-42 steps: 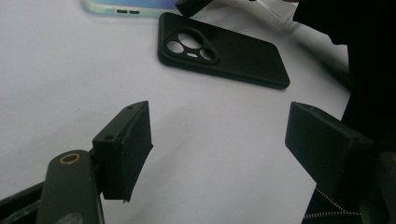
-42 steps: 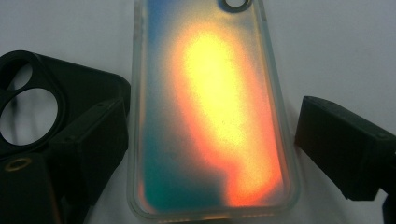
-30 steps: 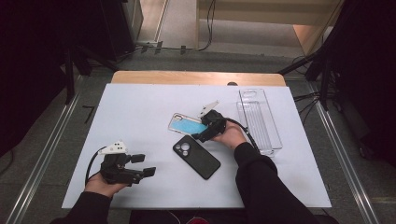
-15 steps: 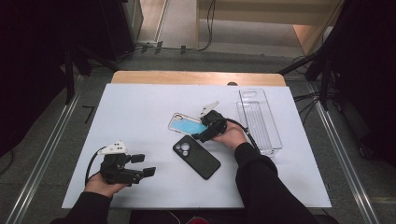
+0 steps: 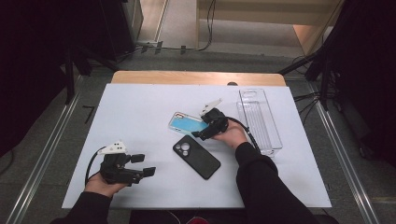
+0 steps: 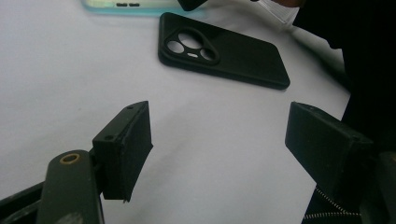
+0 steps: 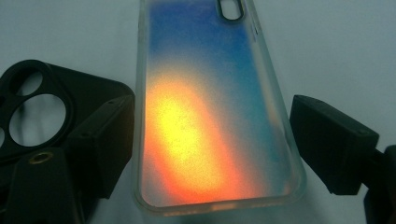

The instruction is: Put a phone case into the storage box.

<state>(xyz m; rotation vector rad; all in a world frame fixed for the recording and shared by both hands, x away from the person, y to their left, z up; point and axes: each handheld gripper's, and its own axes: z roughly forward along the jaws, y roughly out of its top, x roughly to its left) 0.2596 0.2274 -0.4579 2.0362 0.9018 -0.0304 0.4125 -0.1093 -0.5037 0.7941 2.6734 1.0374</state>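
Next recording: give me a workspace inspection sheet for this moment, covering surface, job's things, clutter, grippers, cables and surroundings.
Surface: white table top with a wooden strip along its far edge.
Job's things: black phone case lying flat, camera cutouts showing; clear case with a blue-to-orange tint flat just beyond it; clear plastic tray on the right side of the table.
Clutter: nothing seen.
Grippers: left gripper near the front left, jaws apart, holding nothing; right gripper at the tinted case's near end, jaws apart on either side of it, not closed.
Cables: one loops from each gripper; more on the floor beyond the table.
Surroundings: grey floor, metal rails either side, dark stands.
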